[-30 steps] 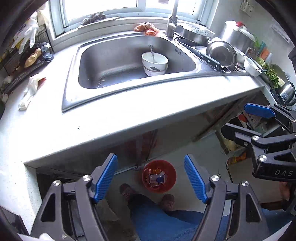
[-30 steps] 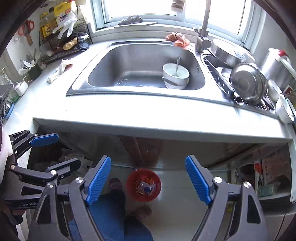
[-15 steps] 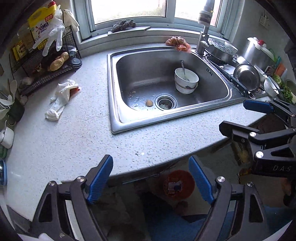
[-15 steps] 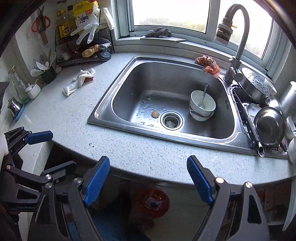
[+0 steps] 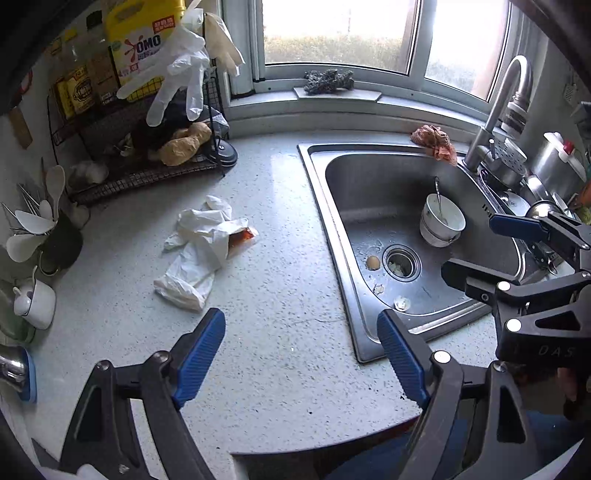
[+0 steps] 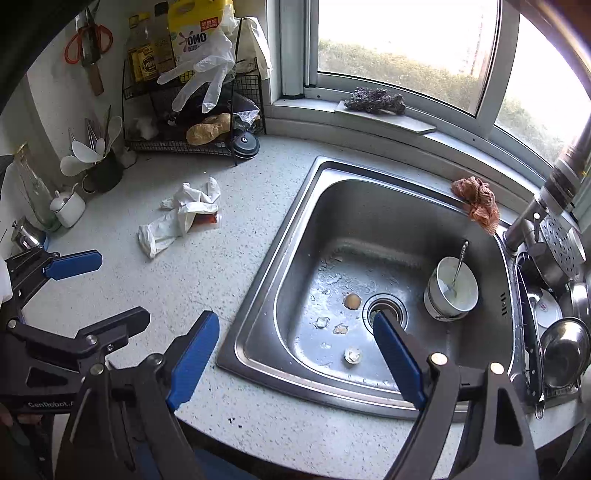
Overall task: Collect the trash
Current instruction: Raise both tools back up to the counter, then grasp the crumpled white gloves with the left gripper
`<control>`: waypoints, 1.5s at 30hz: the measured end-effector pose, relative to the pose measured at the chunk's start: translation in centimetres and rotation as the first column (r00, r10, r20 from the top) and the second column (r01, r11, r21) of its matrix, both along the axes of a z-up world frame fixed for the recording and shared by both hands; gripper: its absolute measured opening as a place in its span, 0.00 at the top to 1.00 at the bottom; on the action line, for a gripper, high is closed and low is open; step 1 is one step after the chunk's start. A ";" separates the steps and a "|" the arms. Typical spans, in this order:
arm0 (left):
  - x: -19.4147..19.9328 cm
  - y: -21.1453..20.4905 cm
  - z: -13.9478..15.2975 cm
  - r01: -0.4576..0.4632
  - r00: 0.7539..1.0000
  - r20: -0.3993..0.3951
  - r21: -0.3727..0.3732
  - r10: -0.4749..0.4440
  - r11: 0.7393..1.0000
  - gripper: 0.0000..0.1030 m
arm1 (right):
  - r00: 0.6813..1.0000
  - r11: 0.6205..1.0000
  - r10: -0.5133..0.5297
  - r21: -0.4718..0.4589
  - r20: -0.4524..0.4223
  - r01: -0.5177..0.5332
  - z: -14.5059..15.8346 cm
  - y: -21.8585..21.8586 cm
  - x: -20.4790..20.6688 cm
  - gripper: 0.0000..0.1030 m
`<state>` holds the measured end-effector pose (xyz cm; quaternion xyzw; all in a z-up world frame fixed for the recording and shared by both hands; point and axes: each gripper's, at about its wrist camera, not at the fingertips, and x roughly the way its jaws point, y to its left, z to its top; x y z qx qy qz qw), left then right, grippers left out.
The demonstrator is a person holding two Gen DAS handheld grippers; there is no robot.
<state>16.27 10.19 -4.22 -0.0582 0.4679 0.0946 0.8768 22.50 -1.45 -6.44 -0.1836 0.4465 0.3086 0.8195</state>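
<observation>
- Plainly nothing is collected yet: left gripper [image 5: 301,356] and right gripper [image 6: 299,356] hang spread, empty.
- Crumpled glove and wrapper [image 5: 207,251] lie on the counter [image 5: 288,369].
- Eggshell scraps [image 6: 352,354] sit in the sink [image 6: 266,295].

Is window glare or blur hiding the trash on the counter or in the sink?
Left wrist view: window blown out white, crumpled glove sharp. Right wrist view: sink scraps clear, with steel sheen; fisheye bends the edges; dark corners.
</observation>
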 end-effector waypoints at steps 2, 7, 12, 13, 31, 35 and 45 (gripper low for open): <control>0.5 1.8 -0.1 -0.015 1.000 -0.006 0.003 0.015 1.000 0.19 | 1.000 1.000 0.011 -0.002 -0.002 -0.011 -0.1 1.5 0.6 0.18; 1.4 5.7 -0.8 -0.043 0.999 -0.029 0.008 0.043 0.999 0.19 | 0.999 0.999 0.039 -0.019 -0.017 -0.039 -0.9 5.2 1.7 0.18; 2.4 9.1 -2.1 -0.062 0.996 -0.056 0.012 0.063 0.998 0.18 | 0.998 0.998 0.050 -0.046 -0.041 -0.052 -2.1 8.1 2.5 0.18; 2.5 9.6 -2.4 -0.065 0.996 -0.060 0.019 0.066 0.998 0.18 | 0.998 0.997 0.051 -0.051 -0.047 -0.054 -2.4 8.6 2.7 0.18; 9.6 14.6 -8.1 0.005 0.983 -0.184 -0.092 -0.022 0.996 0.15 | 0.989 0.985 -0.064 -0.166 -0.136 0.041 -6.3 12.0 8.0 0.18; 11.1 15.1 -9.3 0.019 0.979 -0.202 -0.115 -0.042 0.993 0.15 | 0.987 0.979 -0.091 -0.195 -0.136 0.063 -6.9 12.2 9.0 0.18; 12.3 17.4 -10.6 -0.008 0.974 -0.227 -0.139 -0.024 0.990 0.15 | 0.979 0.977 -0.093 -0.208 -0.182 0.054 -8.4 13.3 9.5 0.18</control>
